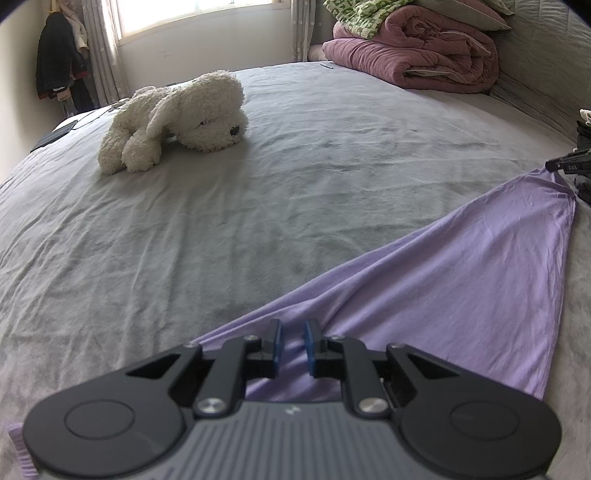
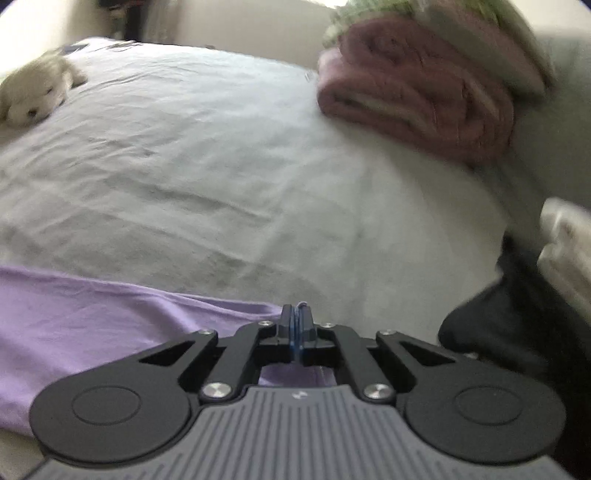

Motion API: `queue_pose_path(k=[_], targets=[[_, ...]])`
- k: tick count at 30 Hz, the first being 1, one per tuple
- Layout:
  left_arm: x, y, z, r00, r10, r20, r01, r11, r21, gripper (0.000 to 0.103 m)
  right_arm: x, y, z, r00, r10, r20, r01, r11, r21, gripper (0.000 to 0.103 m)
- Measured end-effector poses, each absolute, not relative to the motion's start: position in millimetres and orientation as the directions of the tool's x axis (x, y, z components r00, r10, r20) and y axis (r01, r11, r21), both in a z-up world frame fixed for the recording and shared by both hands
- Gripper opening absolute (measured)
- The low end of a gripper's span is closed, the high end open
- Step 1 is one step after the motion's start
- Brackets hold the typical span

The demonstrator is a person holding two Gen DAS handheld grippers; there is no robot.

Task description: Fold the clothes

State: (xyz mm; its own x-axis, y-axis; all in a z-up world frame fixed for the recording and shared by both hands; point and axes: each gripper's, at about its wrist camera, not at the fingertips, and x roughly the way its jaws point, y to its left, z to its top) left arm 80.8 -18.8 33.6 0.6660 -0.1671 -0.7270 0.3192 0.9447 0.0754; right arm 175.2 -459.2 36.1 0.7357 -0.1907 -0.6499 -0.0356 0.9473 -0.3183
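Note:
A lilac garment (image 1: pixel 461 280) lies stretched across the grey bedsheet (image 1: pixel 258 206). My left gripper (image 1: pixel 293 345) sits over its near edge with the blue pads a small gap apart and cloth between them. My right gripper (image 2: pixel 296 332) is shut on another edge of the lilac garment (image 2: pixel 92 325), a bit of cloth poking out above the pads. The right gripper also shows in the left wrist view (image 1: pixel 569 164) at the far right, holding the garment's far corner. The right wrist view is blurred.
A white plush dog (image 1: pixel 177 122) lies on the bed at the far left. Folded pink quilts (image 1: pixel 417 55) and green bedding (image 1: pixel 354 14) are stacked at the far right. A dark garment (image 2: pixel 517 325) and folded white cloth (image 2: pixel 565 247) lie to the right.

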Motion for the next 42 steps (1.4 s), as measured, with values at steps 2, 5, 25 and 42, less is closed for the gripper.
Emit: queue_pose_path(k=[2,5,25,42], targets=[[81,-19,33,0.666,-0.166,-0.727,0.32,0.944,0.077,0.014,173,-454,36,0.751,-0.206,-0.628,-0.053,0.928,-0.368,0.001],[80,-19,33,0.667,-0.166,-0.726,0.319,0.945,0.077,0.014,179,-454,35,0.758,-0.258,-0.599,-0.031,0.903,-0.429,0.001],[79,-19,35,0.668,-0.17,-0.724,0.324,0.943,0.077,0.016,139,-468,49,0.711,-0.375,-0.595,0.196,0.918,-0.344,0.038],[79,-22,37,0.669,-0.18,-0.721,0.329,0.942,0.07,0.016,126,-484,32,0.677,-0.179,-0.714,0.251,0.968,-0.004,0.015]])
